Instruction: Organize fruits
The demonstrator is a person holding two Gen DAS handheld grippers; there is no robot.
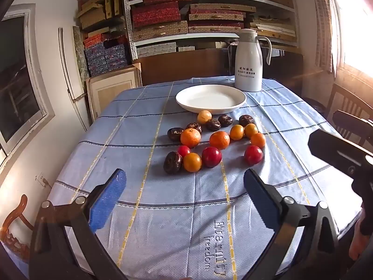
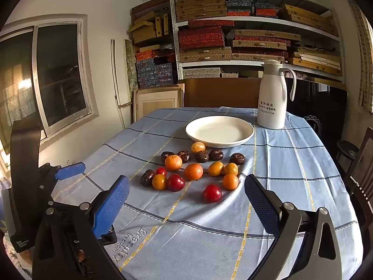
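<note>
Several fruits lie loose on the blue checked tablecloth [image 1: 163, 221]: oranges [image 1: 219, 140], red plums [image 1: 211, 156], small yellow-orange fruits [image 1: 192, 162] and dark brown ones [image 1: 172, 162]. An empty white plate [image 1: 211, 98] sits just behind them, also in the right wrist view [image 2: 219, 131]. My left gripper [image 1: 185, 184] is open and empty, above the cloth in front of the fruits. My right gripper [image 2: 186, 191] is open and empty, near a red plum [image 2: 211, 193]. The left gripper's body shows at the left of the right wrist view [image 2: 70, 170].
A white thermos jug [image 1: 248, 61] stands behind the plate at the right, also in the right wrist view [image 2: 272, 95]. Shelves of boxes [image 1: 186, 18] fill the back wall. A wooden chair [image 2: 359, 175] stands at the table's right edge. A window [image 2: 46, 74] is on the left.
</note>
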